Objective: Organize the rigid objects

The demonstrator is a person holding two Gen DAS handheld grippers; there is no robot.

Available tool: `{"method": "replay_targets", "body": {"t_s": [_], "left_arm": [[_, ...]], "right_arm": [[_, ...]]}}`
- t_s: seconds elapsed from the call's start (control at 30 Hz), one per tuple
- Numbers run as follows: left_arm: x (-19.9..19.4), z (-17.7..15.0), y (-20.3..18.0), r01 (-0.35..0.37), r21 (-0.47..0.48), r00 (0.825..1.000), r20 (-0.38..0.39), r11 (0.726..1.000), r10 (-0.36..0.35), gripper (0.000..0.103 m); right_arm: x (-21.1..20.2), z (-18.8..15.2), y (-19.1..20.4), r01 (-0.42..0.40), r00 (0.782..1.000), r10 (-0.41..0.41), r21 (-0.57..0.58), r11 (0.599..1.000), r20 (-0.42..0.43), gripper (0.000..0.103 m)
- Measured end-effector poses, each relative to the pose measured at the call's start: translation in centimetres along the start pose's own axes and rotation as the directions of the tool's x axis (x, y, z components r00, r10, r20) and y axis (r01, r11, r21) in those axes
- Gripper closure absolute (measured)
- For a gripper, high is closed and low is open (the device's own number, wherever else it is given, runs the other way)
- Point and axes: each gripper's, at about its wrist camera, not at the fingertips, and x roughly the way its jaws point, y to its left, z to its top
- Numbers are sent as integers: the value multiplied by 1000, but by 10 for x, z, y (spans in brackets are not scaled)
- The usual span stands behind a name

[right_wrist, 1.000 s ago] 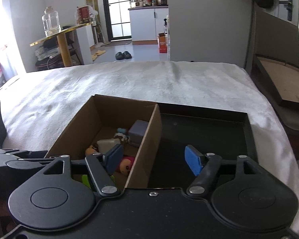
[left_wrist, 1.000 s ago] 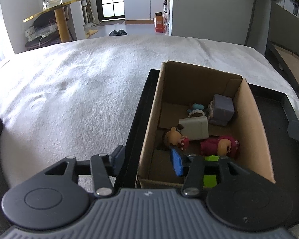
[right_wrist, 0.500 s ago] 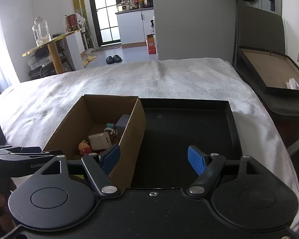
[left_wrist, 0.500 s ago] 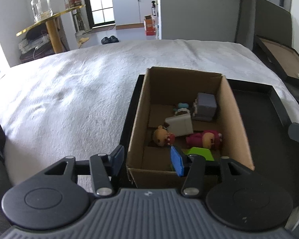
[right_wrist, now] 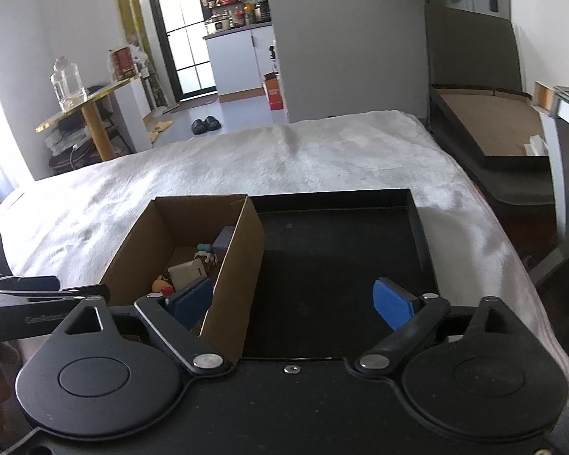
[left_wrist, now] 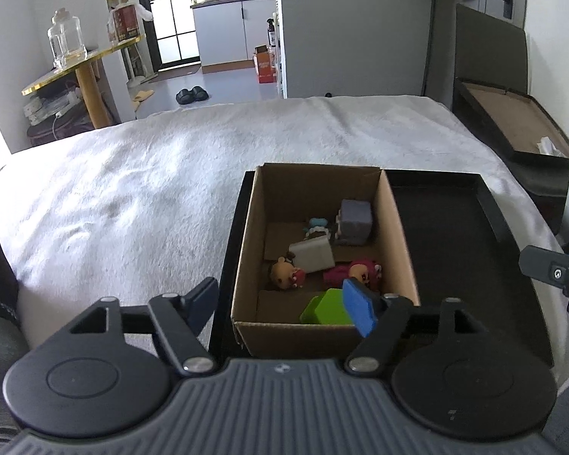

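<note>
**Toys Boxed, Both Tongs Hovering Empty**

Sitting in the left part of a black tray [left_wrist: 489, 204], itself lying on a white blanket [left_wrist: 132, 197]: a cardboard box [left_wrist: 246, 242], collecting the small rigid toys in one place and leaving the tray floor to its right bare. Lying loose on the box bottom: a grey cube [left_wrist: 356, 217] near the far right corner, a small blue-capped figure [left_wrist: 316, 225] just beside it, a white block [left_wrist: 312, 254] toward the middle, a brown bear figure [left_wrist: 286, 275] touching its near left corner, a pink figure [left_wrist: 356, 271] to the right, and a green block [left_wrist: 324, 309] against the near wall. Judging by how everything is already inside, sorting looking close to finished; nothing visible on the blanket waiting to be picked.

Hovering above the near end of the box, pointing forward and slightly down: the left gripper [left_wrist: 280, 305], tongs spread wide, gripping nothing, one pad hanging outside the tray's left edge and the other over the green block. Hanging likewise above the tray: the right gripper [right_wrist: 292, 303], tongs also wide apart and empty, straddling the box's right wall, left pad over the box interior, right pad over bare tray. Neither touching box nor toys.
</note>
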Motion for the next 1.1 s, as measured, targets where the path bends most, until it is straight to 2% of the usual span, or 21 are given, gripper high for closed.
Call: {"method": "replay_targets", "body": {"t_s": [0.23, 0.33, 0.4, 0.83, 0.97, 1.1], "left_arm": [[-25, 3, 1, 45, -3, 999, 14, 999, -45, 22], [-36, 4, 2, 64, -16, 998, 20, 998, -64, 16], [-43, 4, 2, 67, -11, 997, 24, 998, -67, 14], [-84, -2, 14, 92, -45, 995, 30, 995, -91, 8], [-98, -3, 18, 110, -33, 993, 54, 993, -108, 7], [-107, -7, 19, 125, -28, 991, 48, 992, -124, 7]], "right_arm": [[-19, 3, -4, 6, 1000, -7, 27, 1000, 11, 8], [-30, 5, -4, 6, 1000, -6, 37, 999, 18, 6], [-37, 7, -2, 11, 1000, -12, 35, 999, 24, 0], [-81, 13, 9, 13, 1000, -13, -22, 1000, 20, 0], [-94, 13, 11, 14, 1000, -14, 4, 1000, 16, 0], [-107, 10, 19, 46, 999, -46, -18, 999, 19, 0]]}}
